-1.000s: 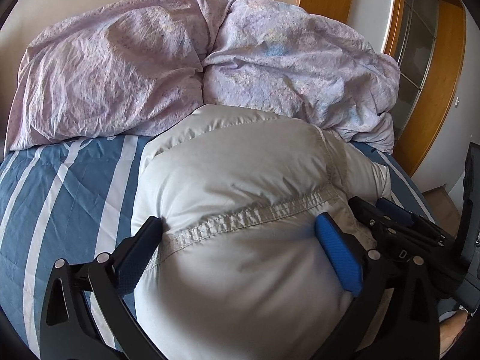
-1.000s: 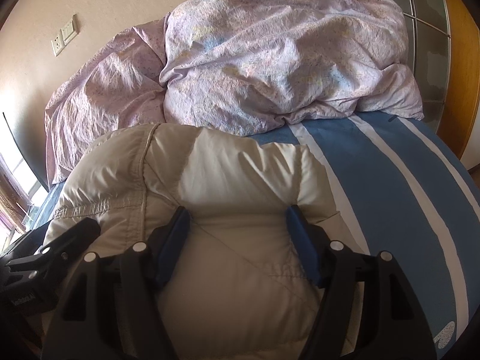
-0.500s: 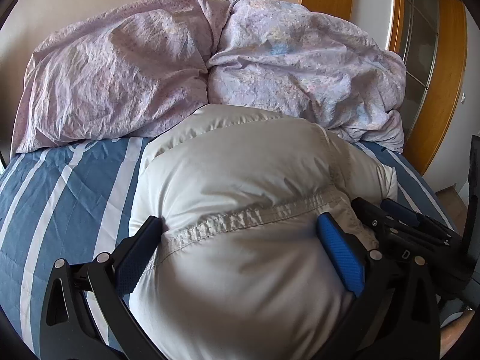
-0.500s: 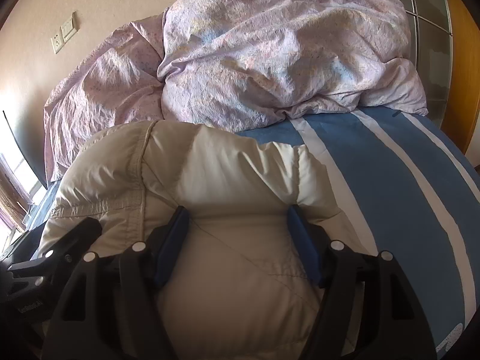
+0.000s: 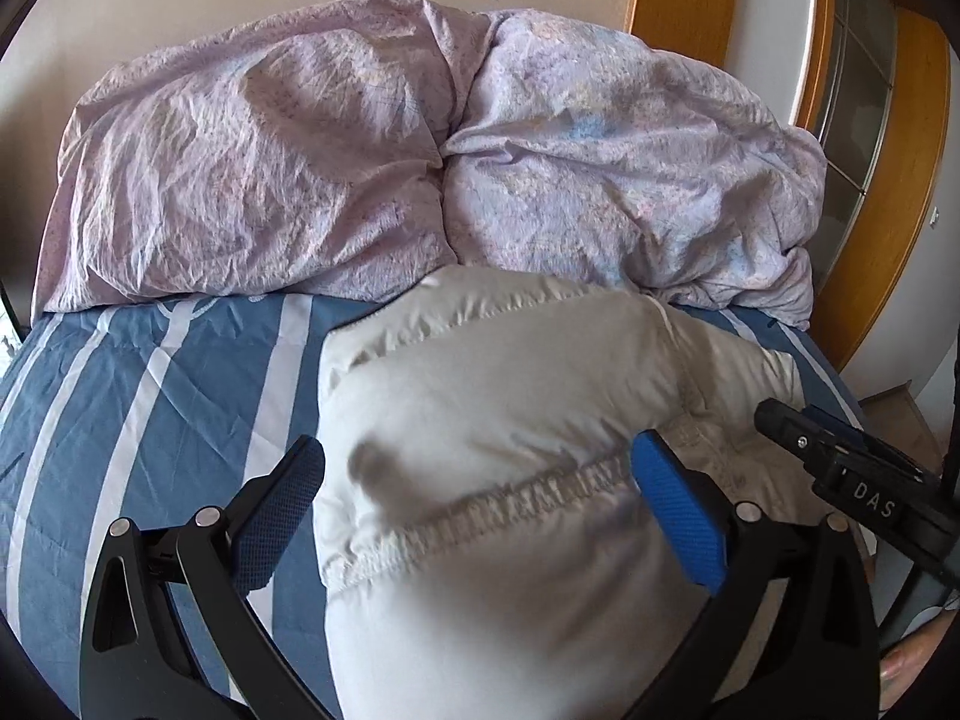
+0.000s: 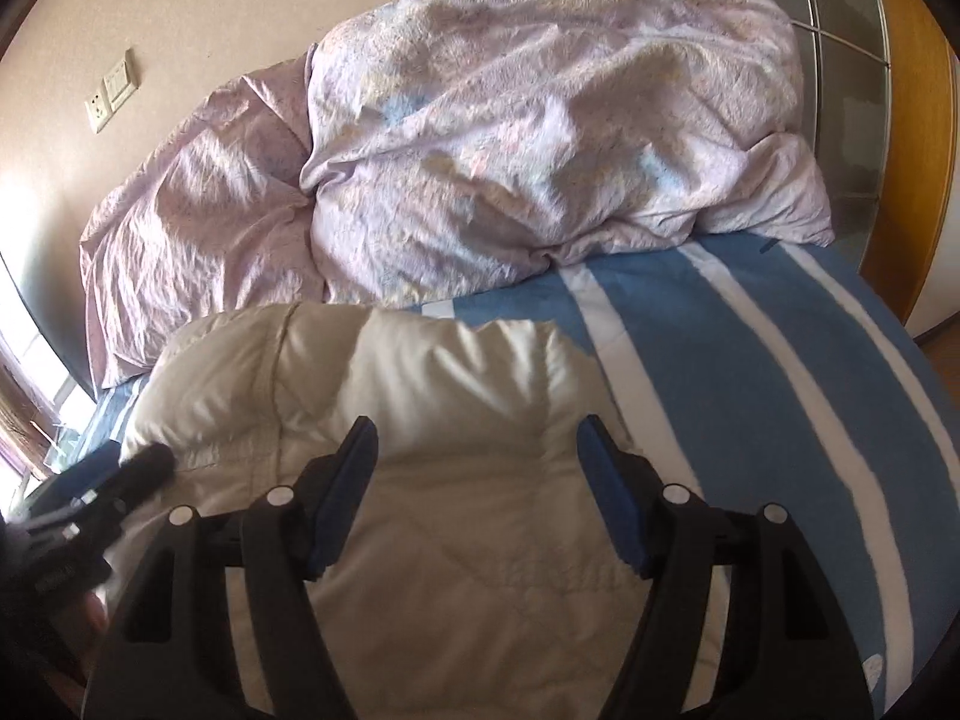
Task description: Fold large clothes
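Where tools (image 5: 477, 492) grip, jacket (image 5: 510, 372) hem hidden

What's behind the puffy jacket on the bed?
Behind the jacket a crumpled lilac duvet is heaped against the wall. The blue striped sheet runs under both. Whatever lies beneath the duvet or jacket is covered.

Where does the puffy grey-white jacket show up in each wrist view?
Left wrist: the jacket fills the lower centre, bulging between the left gripper fingers.
Right wrist: the jacket sits lower centre-left, between the right gripper fingers.
Shared landmark: the crumpled lilac duvet behind it.
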